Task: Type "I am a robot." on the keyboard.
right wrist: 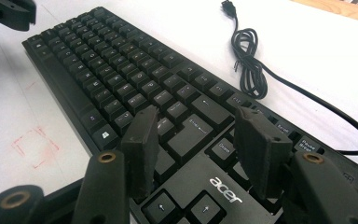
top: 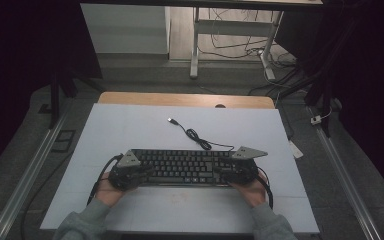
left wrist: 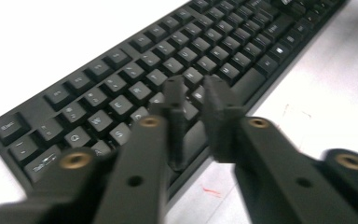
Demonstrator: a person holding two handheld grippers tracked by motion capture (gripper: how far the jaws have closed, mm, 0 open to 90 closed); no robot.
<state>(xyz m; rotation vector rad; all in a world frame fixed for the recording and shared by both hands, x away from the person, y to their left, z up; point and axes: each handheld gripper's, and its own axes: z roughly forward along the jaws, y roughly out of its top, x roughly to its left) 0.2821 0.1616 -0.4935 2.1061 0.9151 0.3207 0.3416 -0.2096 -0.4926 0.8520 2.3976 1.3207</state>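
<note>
While the keyboard lay across the surface, our left gripper hovered nearly closed and empty above its left keys, and our right gripper gaped above its right end.

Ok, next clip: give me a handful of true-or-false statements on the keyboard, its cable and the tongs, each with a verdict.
1. The left tongs stand nearly closed above the keyboard, with nothing between them. True.
2. The right tongs are clamped tight together. False: a clear gap separates them, over the keys near the Enter key.
3. The keyboard's cable is plugged into a computer. False: its plug lies loose on the white tabletop.
4. The keyboard is black. True.
5. The keyboard lies upside down. False: the keys face up.
</note>
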